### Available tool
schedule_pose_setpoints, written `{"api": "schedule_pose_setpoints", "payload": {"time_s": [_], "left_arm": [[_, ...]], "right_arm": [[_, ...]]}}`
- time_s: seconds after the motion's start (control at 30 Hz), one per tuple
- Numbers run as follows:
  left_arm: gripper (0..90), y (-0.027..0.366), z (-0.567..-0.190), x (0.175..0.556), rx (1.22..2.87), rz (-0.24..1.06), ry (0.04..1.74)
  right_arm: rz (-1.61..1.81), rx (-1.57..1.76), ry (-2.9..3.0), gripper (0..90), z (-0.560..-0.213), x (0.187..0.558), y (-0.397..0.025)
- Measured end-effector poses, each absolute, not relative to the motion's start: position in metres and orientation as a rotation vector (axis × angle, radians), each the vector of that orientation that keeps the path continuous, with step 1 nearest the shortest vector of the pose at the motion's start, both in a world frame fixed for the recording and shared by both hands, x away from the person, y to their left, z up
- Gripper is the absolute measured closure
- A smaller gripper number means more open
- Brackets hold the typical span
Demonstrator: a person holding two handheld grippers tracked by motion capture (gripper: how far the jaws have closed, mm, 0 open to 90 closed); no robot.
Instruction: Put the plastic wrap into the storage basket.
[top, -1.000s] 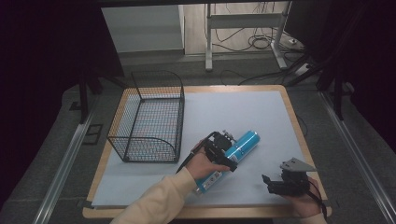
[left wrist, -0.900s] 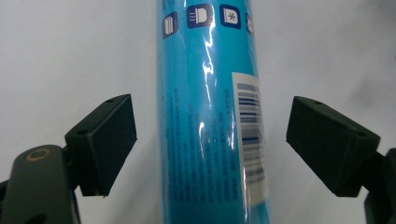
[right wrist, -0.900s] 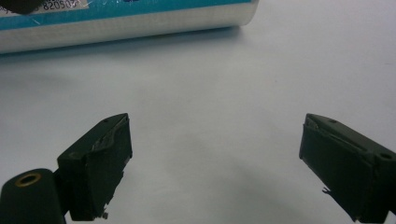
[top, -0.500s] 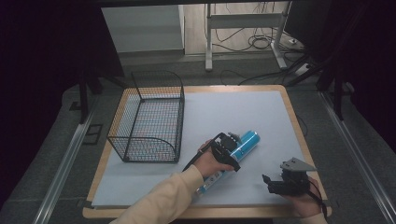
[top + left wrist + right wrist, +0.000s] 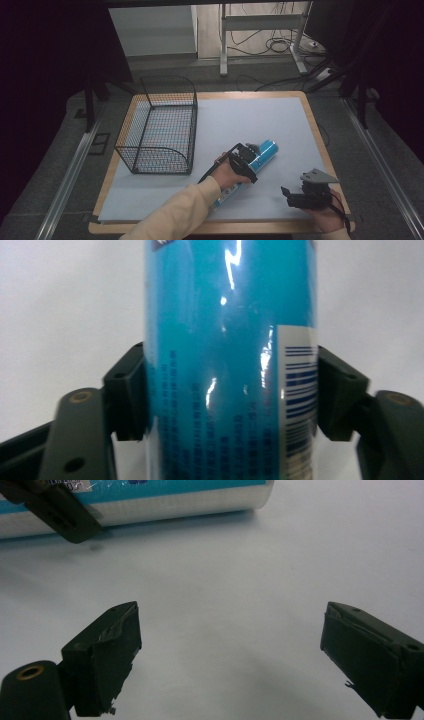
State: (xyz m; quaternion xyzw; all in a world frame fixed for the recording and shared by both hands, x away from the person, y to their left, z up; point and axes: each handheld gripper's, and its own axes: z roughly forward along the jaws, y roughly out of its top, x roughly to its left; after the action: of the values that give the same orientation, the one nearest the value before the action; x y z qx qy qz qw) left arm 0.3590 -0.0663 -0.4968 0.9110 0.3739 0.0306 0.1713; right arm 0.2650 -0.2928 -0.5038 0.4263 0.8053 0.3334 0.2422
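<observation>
A blue cylindrical can (image 5: 265, 150) lies on its side on the pale mat, slanting from near-left to far-right. In the left gripper view the can (image 5: 220, 340) runs upright between the jaws, a white barcode label on its right side. My left gripper (image 5: 246, 161) (image 5: 231, 390) straddles its middle, and both pads (image 5: 131, 390) press its sides, so it is shut on the can. My right gripper (image 5: 287, 196) (image 5: 230, 630) rests open near the front right edge with bare mat between its jaws. The can (image 5: 150, 500) lies ahead of it.
A black wire basket (image 5: 192, 120) stands at the left of the mat (image 5: 260, 115), its inside bare. The wooden table edge (image 5: 320, 140) frames the mat. A metal frame and cables lie on the floor beyond the table.
My left gripper has slid a little to the right along the can. The can lies in the same place. The right gripper has stayed where it was.
</observation>
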Motion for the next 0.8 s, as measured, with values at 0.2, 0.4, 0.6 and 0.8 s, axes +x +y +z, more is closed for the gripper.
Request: {"api": "schedule_pose_setpoints", "payload": {"time_s": [0.2,0.4,0.6,0.8], "left_arm": [[31.0,-0.063,-0.496,0.363,2.582,0.034,1.073],[31.1,-0.060,-0.496,0.369,2.565,-0.034,1.078],[31.2,-0.056,-0.494,0.371,2.571,-0.050,1.077],[31.2,-0.052,-0.487,0.372,2.555,-0.049,1.067]], "right_arm": [[0.912,1.170,2.201,9.8,-0.504,0.265,-0.293],[0.912,1.173,2.190,9.9,-0.503,0.265,-0.294],[0.915,1.173,2.185,9.9,-0.502,0.265,-0.295],[0.916,1.170,2.180,10.1,-0.502,0.264,-0.294]]}}
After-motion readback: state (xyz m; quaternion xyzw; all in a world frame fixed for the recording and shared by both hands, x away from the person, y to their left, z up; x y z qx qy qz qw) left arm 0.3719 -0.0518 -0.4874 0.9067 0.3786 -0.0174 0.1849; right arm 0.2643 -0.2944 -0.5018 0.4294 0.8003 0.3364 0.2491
